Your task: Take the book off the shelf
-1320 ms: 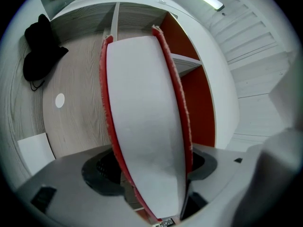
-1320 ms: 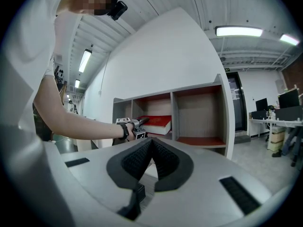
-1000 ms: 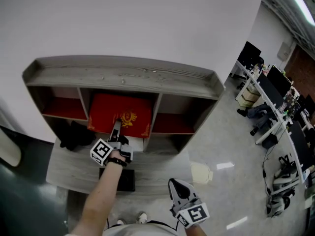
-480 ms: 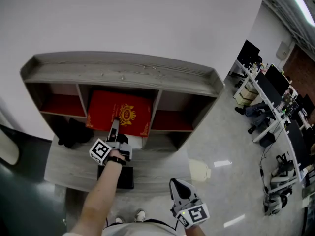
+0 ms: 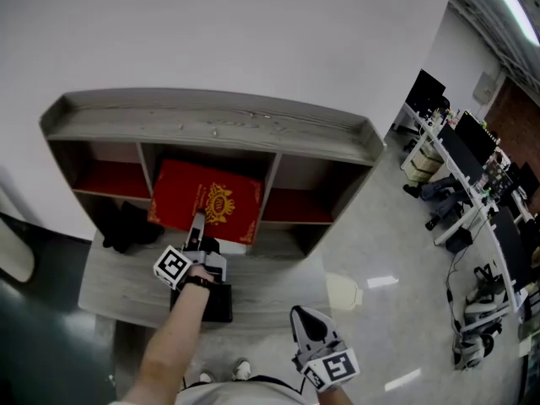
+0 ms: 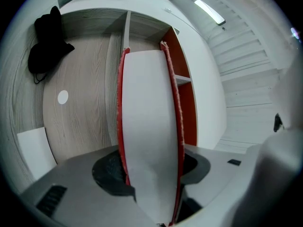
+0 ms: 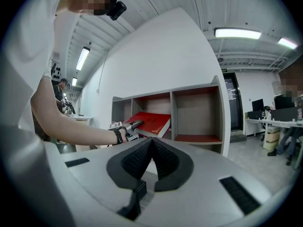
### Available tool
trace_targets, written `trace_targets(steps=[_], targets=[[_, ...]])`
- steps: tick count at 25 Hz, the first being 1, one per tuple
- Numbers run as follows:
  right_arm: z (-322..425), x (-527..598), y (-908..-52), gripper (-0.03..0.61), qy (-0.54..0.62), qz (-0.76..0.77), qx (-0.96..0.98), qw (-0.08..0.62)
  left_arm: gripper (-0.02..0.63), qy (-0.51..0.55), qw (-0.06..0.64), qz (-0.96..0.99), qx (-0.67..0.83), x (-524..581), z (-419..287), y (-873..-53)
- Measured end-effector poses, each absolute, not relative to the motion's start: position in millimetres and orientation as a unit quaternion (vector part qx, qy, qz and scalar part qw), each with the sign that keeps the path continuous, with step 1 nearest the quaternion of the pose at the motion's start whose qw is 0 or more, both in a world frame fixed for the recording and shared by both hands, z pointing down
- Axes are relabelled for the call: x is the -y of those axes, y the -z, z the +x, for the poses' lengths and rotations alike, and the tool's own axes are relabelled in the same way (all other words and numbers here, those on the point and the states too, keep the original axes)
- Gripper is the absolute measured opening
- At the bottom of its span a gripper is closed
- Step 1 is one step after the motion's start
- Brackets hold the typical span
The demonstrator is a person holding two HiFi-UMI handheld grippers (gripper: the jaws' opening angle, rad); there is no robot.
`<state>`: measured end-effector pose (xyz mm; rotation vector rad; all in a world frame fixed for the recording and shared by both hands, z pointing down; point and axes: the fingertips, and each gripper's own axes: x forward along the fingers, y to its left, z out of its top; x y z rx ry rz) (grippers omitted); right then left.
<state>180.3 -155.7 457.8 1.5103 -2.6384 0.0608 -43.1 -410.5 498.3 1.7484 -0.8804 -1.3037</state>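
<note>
Red book gripped, half out of the middle compartment.

The left gripper (image 5: 197, 224) has just been closing and its jaws now pinch the red book (image 5: 207, 199) by its page edge, covers pressed against both pads. The book lies tilted in the middle bay of the grey shelf (image 5: 211, 125), its near end poking out. The pull-out is under way, I'd say; next comes a steady draw towards the person, clear of the dividers. The right gripper (image 5: 305, 321) hangs low, jaws clenched on nothing. Whether the book's far end touches the bay floor is hidden, and the black bundle (image 5: 126, 226) in the left bay is hard to identify.
</note>
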Motion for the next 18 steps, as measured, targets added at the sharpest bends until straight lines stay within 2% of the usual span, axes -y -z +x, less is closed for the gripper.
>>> trace_targets(steps=[18], targets=[[168.5, 131.0, -454.7, 0.023, -0.013, 0.491, 0.870, 0.042, 0.232, 0.506, 0.356, 0.716, 0.324, 370.0, -47.3, -464.5]])
